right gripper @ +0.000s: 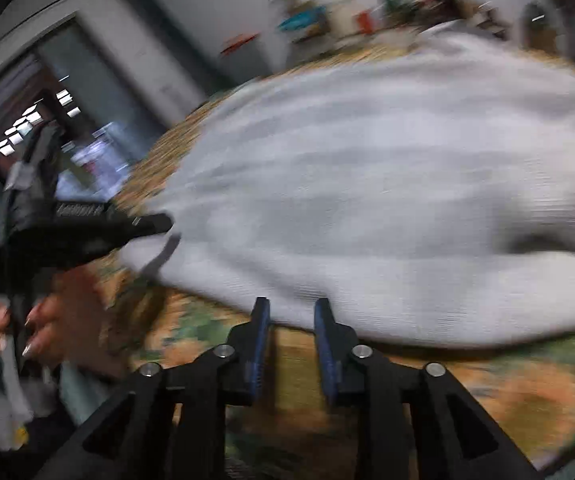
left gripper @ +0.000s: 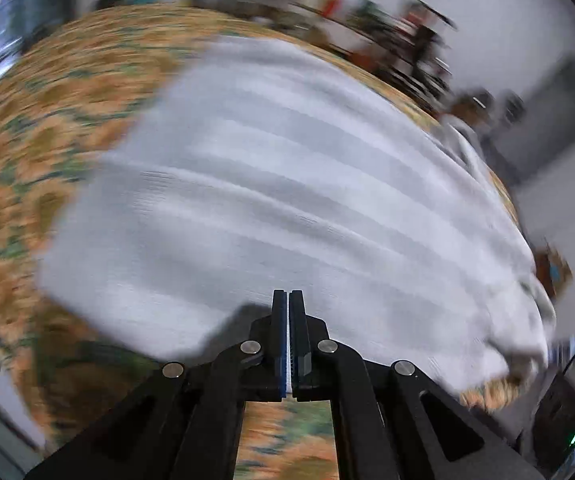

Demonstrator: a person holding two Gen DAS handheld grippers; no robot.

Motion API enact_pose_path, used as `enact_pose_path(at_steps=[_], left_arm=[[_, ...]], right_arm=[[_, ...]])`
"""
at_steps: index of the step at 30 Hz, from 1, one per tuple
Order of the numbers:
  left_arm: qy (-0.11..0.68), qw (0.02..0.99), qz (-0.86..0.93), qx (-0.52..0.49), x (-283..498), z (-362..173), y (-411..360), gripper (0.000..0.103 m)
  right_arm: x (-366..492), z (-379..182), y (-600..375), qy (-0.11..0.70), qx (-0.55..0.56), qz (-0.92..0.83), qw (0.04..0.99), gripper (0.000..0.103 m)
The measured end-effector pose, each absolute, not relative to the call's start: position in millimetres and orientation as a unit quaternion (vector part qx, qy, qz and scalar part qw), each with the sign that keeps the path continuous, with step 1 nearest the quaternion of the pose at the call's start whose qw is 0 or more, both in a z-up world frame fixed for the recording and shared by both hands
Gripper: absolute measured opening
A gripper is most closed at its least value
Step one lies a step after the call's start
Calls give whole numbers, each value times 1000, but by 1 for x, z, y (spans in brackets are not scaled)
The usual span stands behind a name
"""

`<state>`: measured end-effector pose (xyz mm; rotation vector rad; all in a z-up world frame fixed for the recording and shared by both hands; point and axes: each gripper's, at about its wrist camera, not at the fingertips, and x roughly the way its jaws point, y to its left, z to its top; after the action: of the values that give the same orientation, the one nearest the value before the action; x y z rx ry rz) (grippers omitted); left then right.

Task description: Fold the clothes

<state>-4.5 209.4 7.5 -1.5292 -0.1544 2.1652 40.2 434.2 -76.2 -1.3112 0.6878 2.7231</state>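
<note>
Left claw (left gripper: 288,294) pinches blurred white garment (left gripper: 287,184); edge hidden.

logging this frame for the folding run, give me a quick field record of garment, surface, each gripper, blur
garment: white striped cloth, spread out, near edge rumpled
surface: orange and green floral cover under the garment
left gripper: shut, tips at the garment's near edge; whether cloth is pinched cannot be told
right gripper: open, nothing between its fingers, tips at the garment's edge
hand: on the left tool's handle
blur: heavy in both views
</note>
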Motion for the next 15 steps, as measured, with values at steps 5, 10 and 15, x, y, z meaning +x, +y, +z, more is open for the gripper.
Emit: enact_pose_path(at_steps=[5,10,15], left_arm=[[-30,316,752,-578,19,-10,266,3],[-1,282,764,-580,19,-17,280,3],[-10,272,767,-581,15,-20,286,3]], right_arm=[[109,-73,522,253,-406,847,234,33],[178,-69,583,331,-342,814,332,50],[179,-70,606,367,-303,831,289,63]])
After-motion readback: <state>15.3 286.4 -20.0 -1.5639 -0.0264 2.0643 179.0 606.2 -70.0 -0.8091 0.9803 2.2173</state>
